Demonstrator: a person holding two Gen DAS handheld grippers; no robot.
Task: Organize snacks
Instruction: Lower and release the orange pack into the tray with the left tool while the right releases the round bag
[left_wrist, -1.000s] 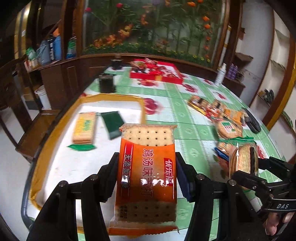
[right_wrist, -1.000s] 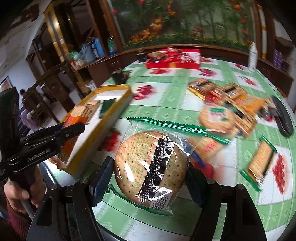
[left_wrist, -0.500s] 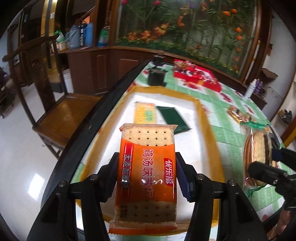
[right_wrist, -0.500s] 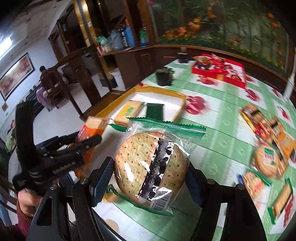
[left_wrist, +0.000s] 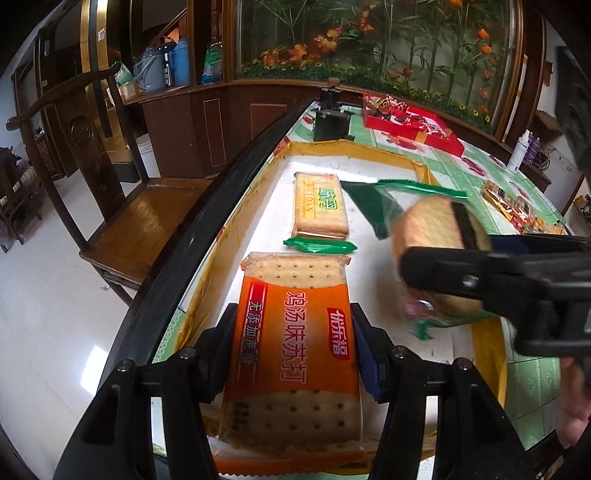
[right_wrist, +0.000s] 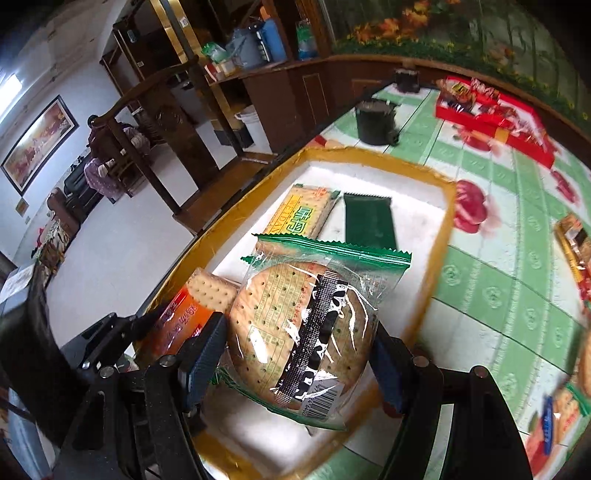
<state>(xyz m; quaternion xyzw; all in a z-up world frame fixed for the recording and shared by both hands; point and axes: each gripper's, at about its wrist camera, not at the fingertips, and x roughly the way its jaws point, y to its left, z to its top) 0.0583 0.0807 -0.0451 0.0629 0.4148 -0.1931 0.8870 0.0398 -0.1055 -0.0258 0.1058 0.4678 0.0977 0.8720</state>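
My left gripper (left_wrist: 295, 354) is shut on an orange pack of square crackers (left_wrist: 295, 347), held over the near end of a white tray with a yellow rim (left_wrist: 258, 199). My right gripper (right_wrist: 295, 354) is shut on a clear green-edged pack of round biscuits (right_wrist: 299, 332), also above the tray (right_wrist: 439, 236). That round pack (left_wrist: 432, 236) shows to the right in the left wrist view. In the tray lie a yellow cracker pack (left_wrist: 319, 205) and a dark green packet (left_wrist: 373, 206). The orange pack (right_wrist: 184, 321) sits just left of my right gripper.
Loose snack packs (right_wrist: 569, 402) lie on the green tablecloth to the right. A red box of sweets (left_wrist: 410, 127) and a black holder (left_wrist: 330, 125) stand beyond the tray. A wooden chair (left_wrist: 136, 221) stands left of the table edge.
Both grippers have swung left from over the tablecloth to above the tray, each keeping its pack. The right gripper has come in close beside the left.
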